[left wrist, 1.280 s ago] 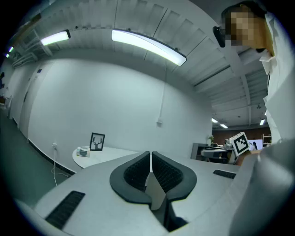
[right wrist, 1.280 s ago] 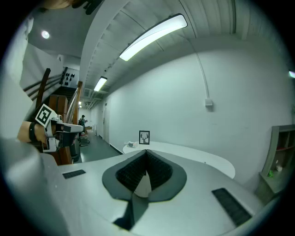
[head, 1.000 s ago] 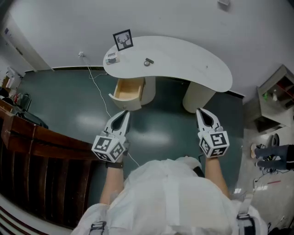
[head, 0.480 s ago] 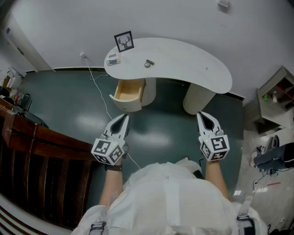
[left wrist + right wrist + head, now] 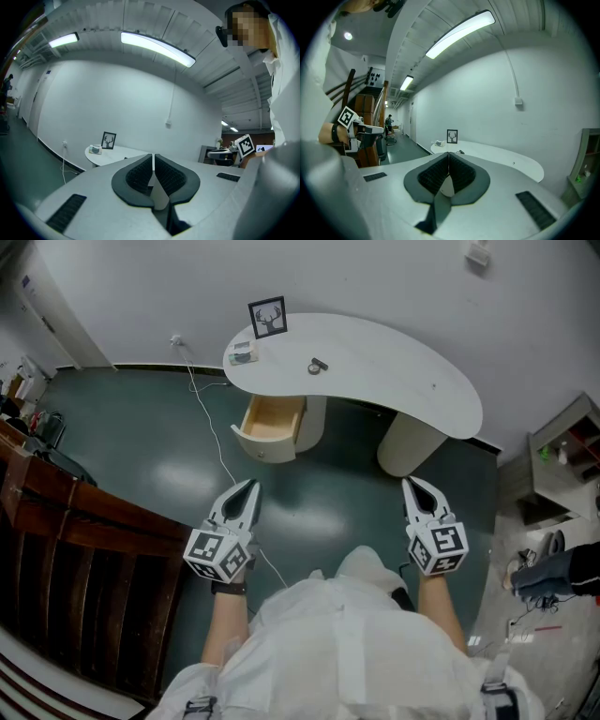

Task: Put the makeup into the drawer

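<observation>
Both jaws are pressed together on nothing. The left gripper (image 5: 249, 486) and right gripper (image 5: 411, 483) are carried level, well apart from the worktop (image 5: 403, 381), likely mid-approach. What looks like the makeup (image 5: 318, 366) lies there, above the open drawer (image 5: 272, 422). Since the earlier frame the left gripper sits slightly lower

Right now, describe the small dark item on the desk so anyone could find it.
Find the white curved desk against the wall, with its open wooden drawer under the left end. On the top, right of the drawer, lies the small dark item: alone, unlike the pale box beside the deer picture.
</observation>
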A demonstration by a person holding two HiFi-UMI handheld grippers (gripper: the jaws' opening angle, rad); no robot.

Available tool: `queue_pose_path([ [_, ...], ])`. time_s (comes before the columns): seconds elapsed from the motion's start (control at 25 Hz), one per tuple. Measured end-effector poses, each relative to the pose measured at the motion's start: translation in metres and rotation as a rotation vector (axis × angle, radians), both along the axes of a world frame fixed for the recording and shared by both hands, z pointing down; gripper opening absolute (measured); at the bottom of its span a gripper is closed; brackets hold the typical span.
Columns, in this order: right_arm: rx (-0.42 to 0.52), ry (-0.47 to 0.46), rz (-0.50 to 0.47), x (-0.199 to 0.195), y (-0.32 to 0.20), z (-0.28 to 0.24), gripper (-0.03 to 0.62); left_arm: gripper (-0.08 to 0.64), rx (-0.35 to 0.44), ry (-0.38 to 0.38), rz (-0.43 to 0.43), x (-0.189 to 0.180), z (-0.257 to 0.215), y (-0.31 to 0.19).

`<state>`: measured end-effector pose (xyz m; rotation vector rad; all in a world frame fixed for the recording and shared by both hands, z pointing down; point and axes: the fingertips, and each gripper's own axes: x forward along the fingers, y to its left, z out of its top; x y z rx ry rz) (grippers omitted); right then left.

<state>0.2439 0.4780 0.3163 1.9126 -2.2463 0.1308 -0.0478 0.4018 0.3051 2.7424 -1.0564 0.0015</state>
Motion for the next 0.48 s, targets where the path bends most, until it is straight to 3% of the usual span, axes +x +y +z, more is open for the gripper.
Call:
queue_pose_path([
  [0.24, -0.03, 0.014, -0.046, -0.011, -0.026, 0.007, 0.011, 0.028, -0.015, 0.008, -0.063, -0.017, 0.01, -0.016],
  [0.48, -0.048, -0.003, -0.082, -0.006, -0.083, 0.021, 0.011, 0.028, -0.014, 0.001, -0.132, -0.028, 0.014, -0.06],
])
